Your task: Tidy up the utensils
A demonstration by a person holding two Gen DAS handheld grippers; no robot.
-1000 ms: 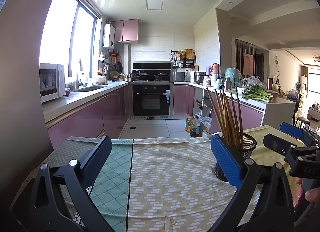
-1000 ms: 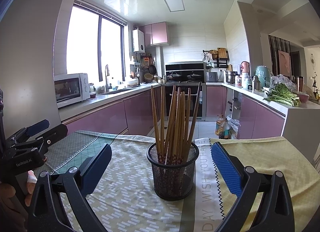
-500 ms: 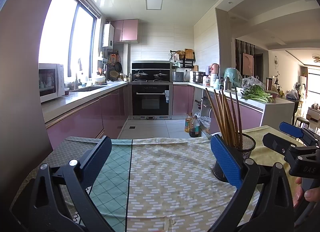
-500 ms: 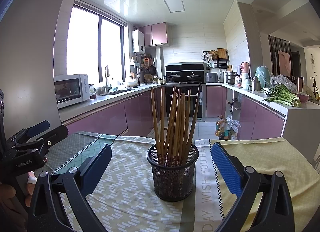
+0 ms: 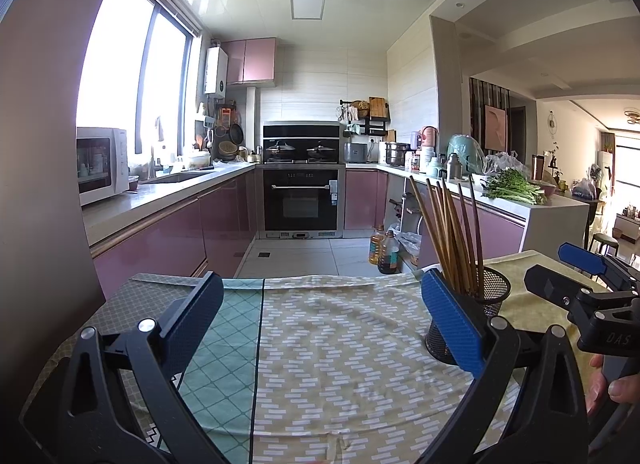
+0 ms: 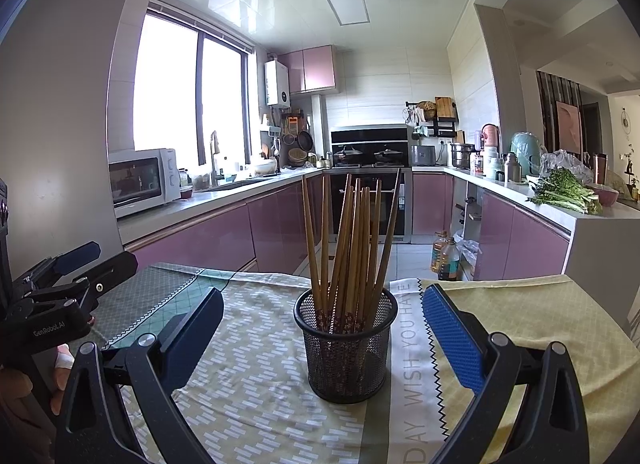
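So the desk (image 6: 540, 304) is covered in patterned cloths, and the black mesh cup (image 6: 346, 348) sits upright on it, stuffed with wooden chopsticks (image 6: 352, 240). Right tongs (image 6: 320, 336) are spread wide either side of the cup, not touching. Left tongs (image 5: 320, 324) are wide too, holding nothing.

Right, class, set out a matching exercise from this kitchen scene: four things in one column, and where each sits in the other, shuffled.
Things:
1. brown wooden chopsticks
2. white microwave oven
3. bunch of green leafy vegetables
4. open right claw

Places:
A. counter on the right
B. either side of the holder
C. black mesh holder
D. counter under the window

Pairs: 1-C, 2-D, 3-A, 4-B
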